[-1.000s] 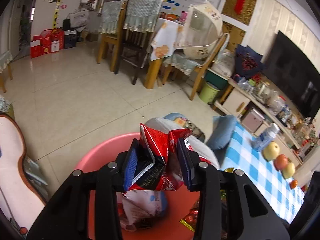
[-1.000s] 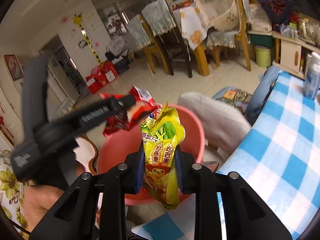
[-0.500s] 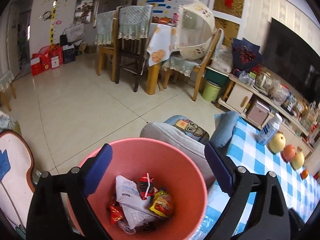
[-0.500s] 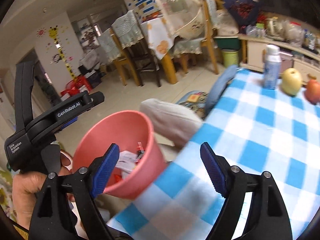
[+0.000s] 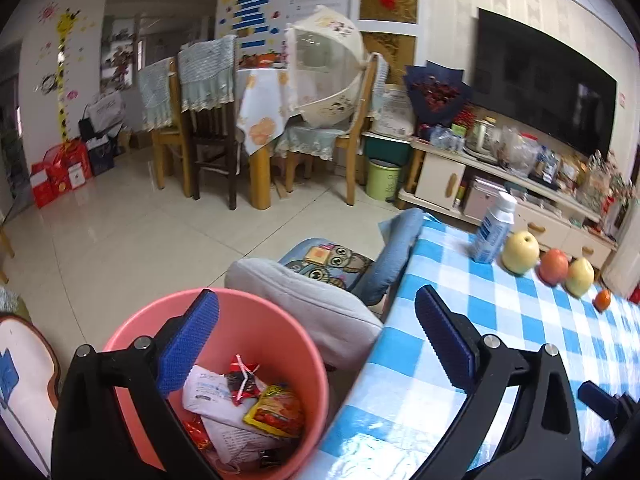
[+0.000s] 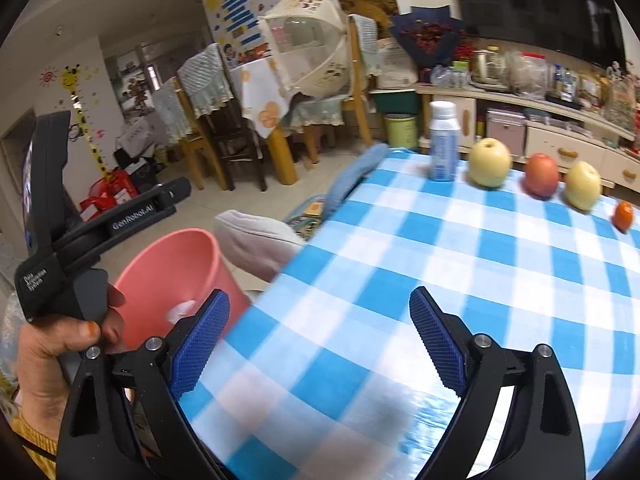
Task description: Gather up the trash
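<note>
A pink bin [image 5: 296, 344] stands on the floor beside the blue-checked table [image 5: 500, 320]. It holds several snack wrappers [image 5: 248, 404], among them a red one and a yellow one. My left gripper [image 5: 316, 344] is open and empty, above the bin's right rim. My right gripper [image 6: 320, 340] is open and empty over the table's near left edge. The bin [image 6: 172, 268] also shows in the right wrist view, with the left gripper's body [image 6: 100, 224] above it.
A white-and-blue bottle [image 6: 442, 144], three apples [image 6: 490, 162] and a small orange [image 6: 624, 214] stand along the table's far side. A grey cushioned stool [image 5: 312, 300] sits between bin and table. Chairs and a dining table [image 5: 256, 120] stand farther back across the tiled floor.
Both grippers opened and dropped their wrappers into the bin: the red one from the left, the yellow one from the right. Both have since swung right toward the table.
</note>
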A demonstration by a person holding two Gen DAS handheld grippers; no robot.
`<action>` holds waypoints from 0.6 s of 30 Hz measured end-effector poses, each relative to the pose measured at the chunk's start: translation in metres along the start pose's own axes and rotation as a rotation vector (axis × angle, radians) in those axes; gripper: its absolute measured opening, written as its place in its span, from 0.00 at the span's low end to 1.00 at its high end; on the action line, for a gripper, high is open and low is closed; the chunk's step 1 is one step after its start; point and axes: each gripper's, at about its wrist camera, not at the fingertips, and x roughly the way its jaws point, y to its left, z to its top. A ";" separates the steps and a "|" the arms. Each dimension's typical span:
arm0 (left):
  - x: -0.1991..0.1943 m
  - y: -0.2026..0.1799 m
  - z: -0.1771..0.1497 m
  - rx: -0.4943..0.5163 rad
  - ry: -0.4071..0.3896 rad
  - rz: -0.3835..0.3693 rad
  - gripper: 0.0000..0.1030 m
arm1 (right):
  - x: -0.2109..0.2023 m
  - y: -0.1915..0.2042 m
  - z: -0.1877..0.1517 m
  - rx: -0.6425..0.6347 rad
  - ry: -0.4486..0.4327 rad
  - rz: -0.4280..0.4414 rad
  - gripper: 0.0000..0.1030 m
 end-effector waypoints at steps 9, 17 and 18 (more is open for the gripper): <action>-0.008 -0.056 -0.009 0.112 -0.009 -0.055 0.96 | -0.031 -0.038 -0.014 0.017 -0.037 -0.106 0.88; -0.014 -0.100 -0.022 0.144 0.018 -0.166 0.96 | -0.057 -0.075 -0.031 0.031 -0.059 -0.196 0.89; -0.015 -0.107 -0.025 0.152 0.022 -0.184 0.96 | -0.059 -0.079 -0.033 0.031 -0.062 -0.208 0.89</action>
